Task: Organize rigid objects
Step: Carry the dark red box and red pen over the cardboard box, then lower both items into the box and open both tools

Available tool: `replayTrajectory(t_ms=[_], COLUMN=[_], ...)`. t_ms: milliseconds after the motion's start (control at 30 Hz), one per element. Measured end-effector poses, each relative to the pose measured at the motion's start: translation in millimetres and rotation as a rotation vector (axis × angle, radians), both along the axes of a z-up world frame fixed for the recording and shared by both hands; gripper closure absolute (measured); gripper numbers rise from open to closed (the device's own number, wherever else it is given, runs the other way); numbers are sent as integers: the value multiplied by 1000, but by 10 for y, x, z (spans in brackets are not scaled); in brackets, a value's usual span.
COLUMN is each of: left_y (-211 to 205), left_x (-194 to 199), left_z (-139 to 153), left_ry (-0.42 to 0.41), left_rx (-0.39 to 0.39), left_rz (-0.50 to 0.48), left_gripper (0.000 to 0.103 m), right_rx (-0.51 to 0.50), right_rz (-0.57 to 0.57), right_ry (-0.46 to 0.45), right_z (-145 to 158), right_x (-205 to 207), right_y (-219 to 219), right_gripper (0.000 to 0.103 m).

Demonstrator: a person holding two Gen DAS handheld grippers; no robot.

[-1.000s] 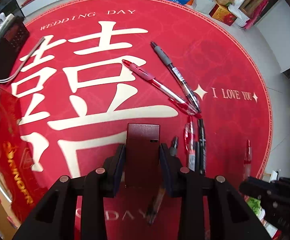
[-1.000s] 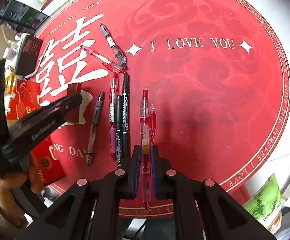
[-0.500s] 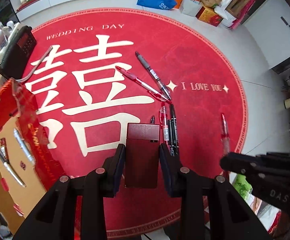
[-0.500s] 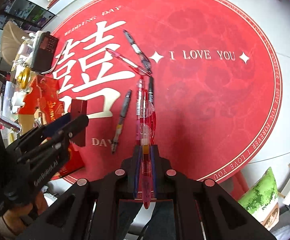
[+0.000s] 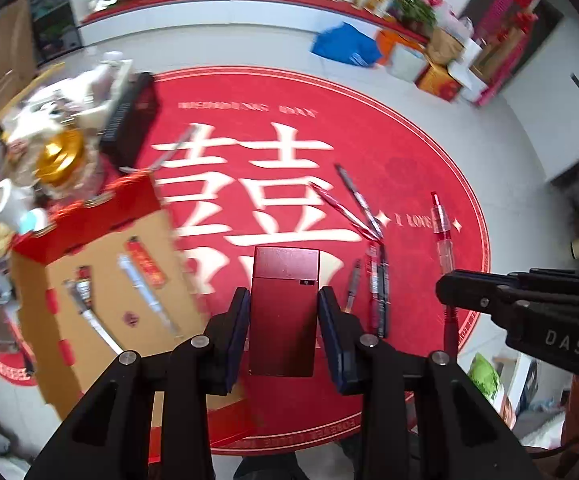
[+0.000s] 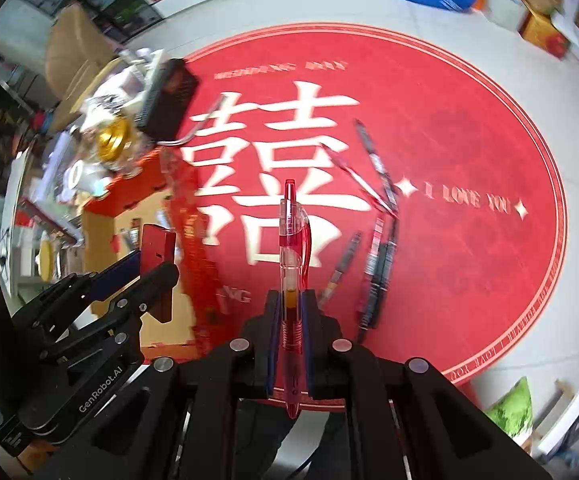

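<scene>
Both tools hold objects above the round red counter (image 5: pixel 429 168).
Left tool (image 5: pixel 284 318) clamps a dark red rectangular case (image 5: pixel 283 308), long axis pointing far; right tool (image 6: pixel 289 330) pinches a translucent red pen (image 6: pixel 292 264), likewise pointing far.

Dark-red case (image 5: pixel 283 312), clear-red pen (image 6: pixel 292 264), red-and-cream mat (image 5: pixel 409 160).

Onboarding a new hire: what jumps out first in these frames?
The big round red mat with its cream wedding character fills both views. Up front, the left hand-held gripper clamps a dark red box, and the right hand-held gripper clamps a red pen. More pens lie on the mat.
</scene>
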State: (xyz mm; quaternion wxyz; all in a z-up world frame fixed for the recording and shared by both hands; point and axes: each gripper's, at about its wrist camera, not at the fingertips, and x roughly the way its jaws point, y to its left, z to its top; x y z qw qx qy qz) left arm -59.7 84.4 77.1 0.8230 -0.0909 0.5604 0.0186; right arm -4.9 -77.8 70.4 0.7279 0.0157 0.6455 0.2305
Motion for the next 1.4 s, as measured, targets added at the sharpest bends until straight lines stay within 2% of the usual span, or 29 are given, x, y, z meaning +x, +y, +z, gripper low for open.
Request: replayTrajectory(t_ms=[367, 667, 867, 1067, 1400], left_y=[945, 1495, 1712, 1823, 1831], left_x=[-425, -726, -810, -763, -721], left_z=[181, 93, -43, -253, -528], left_ry=[-37, -23, 1, 25, 53], left_rx=[16, 30, 40, 34, 44], left_rz=[217, 365, 423, 454, 462], left_gripper=[66, 66, 66, 66, 66], right_rx=[11, 12, 14, 8, 8], right_rz=[199, 361, 438, 441, 406], right_ry=[-38, -48, -59, -49, -11], right_z=[250, 254, 211, 55, -291], right_x=[-223, -467, -571, -541, -456], right_y=[955, 1686, 2088, 2296, 2278], right_gripper=[92, 92, 92, 92, 92])
